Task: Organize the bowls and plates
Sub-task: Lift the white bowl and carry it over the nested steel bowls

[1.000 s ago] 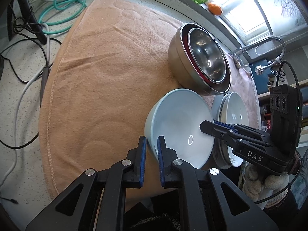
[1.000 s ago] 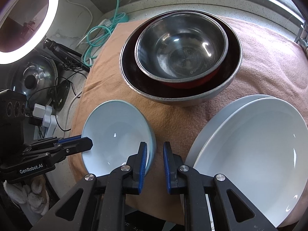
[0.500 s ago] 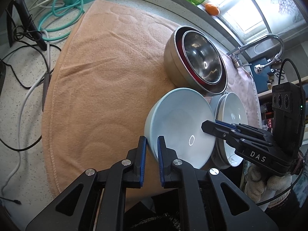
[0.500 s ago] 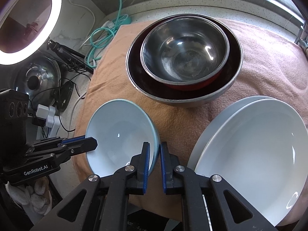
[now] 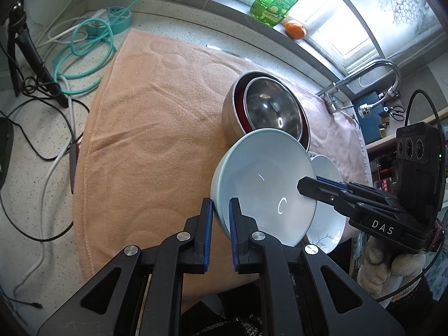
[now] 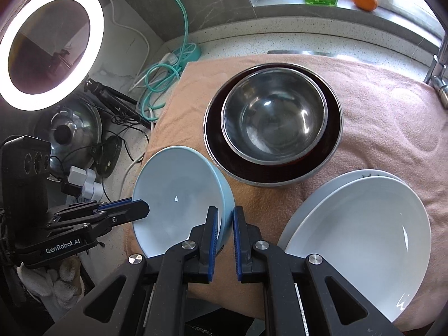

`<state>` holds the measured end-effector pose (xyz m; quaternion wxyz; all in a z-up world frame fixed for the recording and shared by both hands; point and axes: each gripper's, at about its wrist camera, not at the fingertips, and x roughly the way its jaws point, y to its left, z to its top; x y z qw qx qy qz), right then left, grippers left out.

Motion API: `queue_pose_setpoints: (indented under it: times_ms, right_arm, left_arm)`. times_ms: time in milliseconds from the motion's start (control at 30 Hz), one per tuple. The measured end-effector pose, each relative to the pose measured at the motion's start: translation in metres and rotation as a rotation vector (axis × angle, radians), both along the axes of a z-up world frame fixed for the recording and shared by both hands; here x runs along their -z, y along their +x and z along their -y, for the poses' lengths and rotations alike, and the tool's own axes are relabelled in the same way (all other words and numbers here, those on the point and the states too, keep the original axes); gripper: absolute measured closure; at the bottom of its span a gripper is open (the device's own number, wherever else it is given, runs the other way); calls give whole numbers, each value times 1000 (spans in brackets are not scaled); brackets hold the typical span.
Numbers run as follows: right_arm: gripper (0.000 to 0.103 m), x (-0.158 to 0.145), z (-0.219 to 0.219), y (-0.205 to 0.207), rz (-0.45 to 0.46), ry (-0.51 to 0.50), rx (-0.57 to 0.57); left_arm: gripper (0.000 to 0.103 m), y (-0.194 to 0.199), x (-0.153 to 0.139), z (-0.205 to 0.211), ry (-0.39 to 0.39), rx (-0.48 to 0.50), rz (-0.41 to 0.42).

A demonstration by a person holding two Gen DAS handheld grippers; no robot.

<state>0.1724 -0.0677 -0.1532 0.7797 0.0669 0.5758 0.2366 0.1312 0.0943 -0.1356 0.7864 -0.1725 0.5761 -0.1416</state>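
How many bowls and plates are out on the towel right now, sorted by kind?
Metal bowls: 2, the small steel bowl nested in the large steel bowl.
Blue bowls: 1, the light blue bowl.
White plates: 2, the top white plate on the lower white plate.
Total: 5

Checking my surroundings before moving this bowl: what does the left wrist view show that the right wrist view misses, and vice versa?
Left wrist only: the curved chrome faucet and the right tongs pinching the pale blue ceramic bowl. Right wrist only: the lit white ring light and the left tongs on the bowl's opposite rim. Both: that bowl, the nested steel bowls, the stacked white plates, the peach towel.
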Motion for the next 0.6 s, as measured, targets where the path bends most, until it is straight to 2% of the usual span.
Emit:
queue_pose_setpoints:
  times_ms: [333, 600]
  right_arm:
    - [93, -22, 9, 17, 29, 14, 20]
    - [92, -19, 15, 25, 0, 46, 46]
  left_arm:
    - [93, 29, -22, 13, 28, 27, 70]
    - [93, 39, -26, 14, 64, 44, 77]
